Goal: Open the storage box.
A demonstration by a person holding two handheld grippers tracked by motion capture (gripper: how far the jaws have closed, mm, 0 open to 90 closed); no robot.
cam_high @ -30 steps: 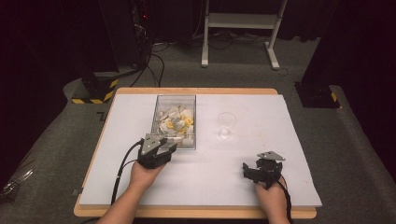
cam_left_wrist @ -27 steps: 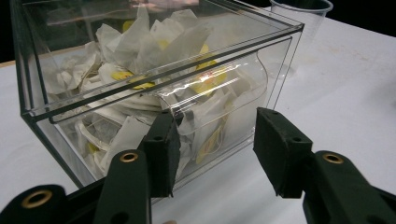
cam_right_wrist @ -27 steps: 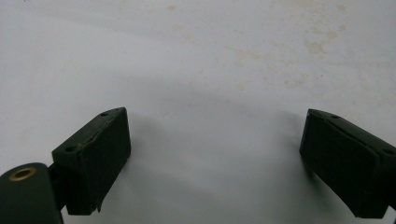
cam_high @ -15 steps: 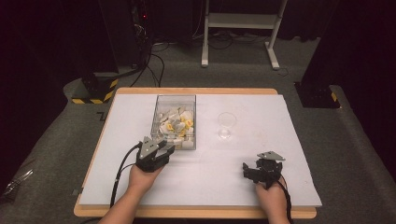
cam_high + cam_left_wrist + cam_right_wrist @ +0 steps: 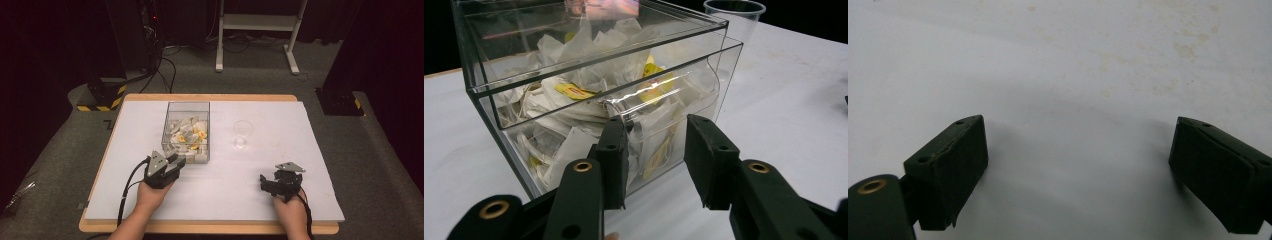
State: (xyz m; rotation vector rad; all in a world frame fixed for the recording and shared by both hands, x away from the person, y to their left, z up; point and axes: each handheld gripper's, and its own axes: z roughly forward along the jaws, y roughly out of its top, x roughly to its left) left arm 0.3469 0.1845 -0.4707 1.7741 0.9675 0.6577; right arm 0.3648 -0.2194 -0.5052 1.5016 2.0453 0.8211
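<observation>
my left hand-held gripper [image 5: 655, 150], jaws just narrowing with nothing between them, faces the clear plastic box of white tea bags [image 5: 589, 95]; my right hand-held gripper [image 5: 1078, 175] rests wide on the white counter [image 5: 1058, 60].

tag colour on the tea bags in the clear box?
Yellow, with a red mark, on the tea bags in the clear box. Shows best in the left gripper view.

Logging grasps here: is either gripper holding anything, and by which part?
Nothing held. The left gripper sits empty at the clear box; the right gripper is open over the table.
</observation>
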